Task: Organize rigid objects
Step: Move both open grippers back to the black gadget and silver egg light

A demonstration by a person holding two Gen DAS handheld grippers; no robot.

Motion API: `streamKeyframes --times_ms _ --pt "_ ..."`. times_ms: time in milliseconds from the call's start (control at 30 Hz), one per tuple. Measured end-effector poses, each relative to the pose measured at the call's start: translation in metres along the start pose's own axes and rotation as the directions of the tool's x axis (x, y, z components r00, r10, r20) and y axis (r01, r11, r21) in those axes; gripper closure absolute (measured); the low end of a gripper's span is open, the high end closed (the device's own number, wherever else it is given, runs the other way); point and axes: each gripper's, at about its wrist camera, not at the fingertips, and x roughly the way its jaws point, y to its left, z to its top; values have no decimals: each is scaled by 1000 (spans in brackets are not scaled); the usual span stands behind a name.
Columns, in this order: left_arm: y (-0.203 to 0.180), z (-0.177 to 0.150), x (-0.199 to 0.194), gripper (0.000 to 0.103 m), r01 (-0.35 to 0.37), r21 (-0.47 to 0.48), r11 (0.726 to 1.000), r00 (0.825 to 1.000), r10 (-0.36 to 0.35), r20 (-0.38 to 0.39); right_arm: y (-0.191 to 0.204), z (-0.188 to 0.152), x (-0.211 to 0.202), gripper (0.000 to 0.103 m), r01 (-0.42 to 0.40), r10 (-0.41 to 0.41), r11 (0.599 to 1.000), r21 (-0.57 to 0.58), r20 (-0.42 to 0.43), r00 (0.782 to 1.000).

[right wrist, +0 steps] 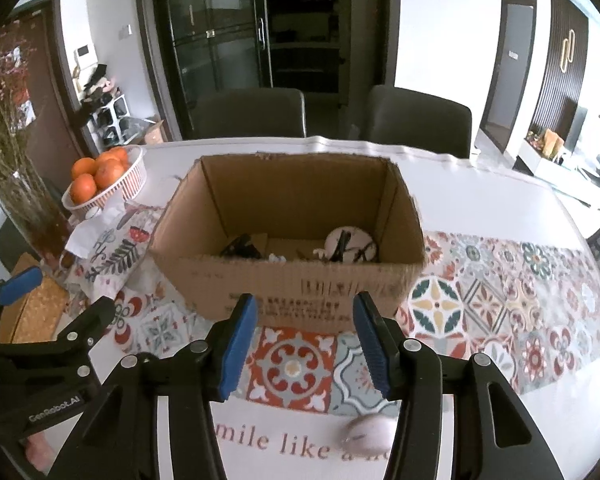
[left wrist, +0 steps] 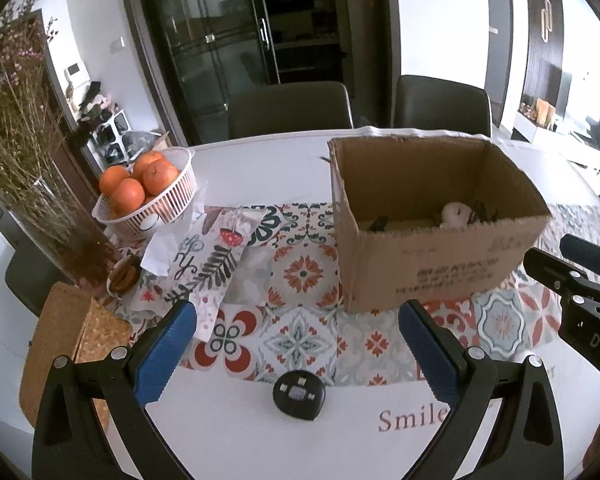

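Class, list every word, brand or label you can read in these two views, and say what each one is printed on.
"Smile", left view, and "mile like a", right view: tablecloth.
"GenRobot.AI": left gripper.
"DAS", cut off at the edge: right gripper.
Dark print on the box: too blurred to read.

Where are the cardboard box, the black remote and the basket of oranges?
cardboard box (right wrist: 300, 284): right wrist view, front wall.
black remote (left wrist: 299, 395): left wrist view, button face.
basket of oranges (left wrist: 180, 196): left wrist view, white side wall.

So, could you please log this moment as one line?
left gripper: open, above black remote | right gripper: open, empty | cardboard box: partly filled
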Motion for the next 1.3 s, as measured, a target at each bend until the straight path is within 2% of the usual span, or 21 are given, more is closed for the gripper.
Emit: streamKeyframes --times_ms 233,400,600,733,900,1033,1300 --pt "0 -24 -13 0 -19 21 1000 999 19 38 1 -25 -11 48 16 -17 1000 25 23 1000" --pt "-1 -42 -20 0 -45 33 998 996 42 78 3 -45 -25 39 66 -68 998 20 96 993" --pt "-7 -61 -17 0 -31 22 999 998 29 60 -1 -69 -33 27 85 -92 995 55 152 984" --pt "-12 -71 -14 0 -28 6 1000 998 28 55 -7 -82 -32 26 83 -95 993 84 153 984" --pt "-17 -89 -15 0 -53 -41 998 994 56 92 -17 -101 -27 25 78 -97 990 117 163 982" --pt "-15 -104 -15 0 -55 -108 993 992 67 106 -20 -116 -23 22 107 -126 985 135 148 981" --pt "-19 -130 -3 0 -68 -141 988 994 80 78 -27 -149 -22 22 165 -199 965 202 164 966"
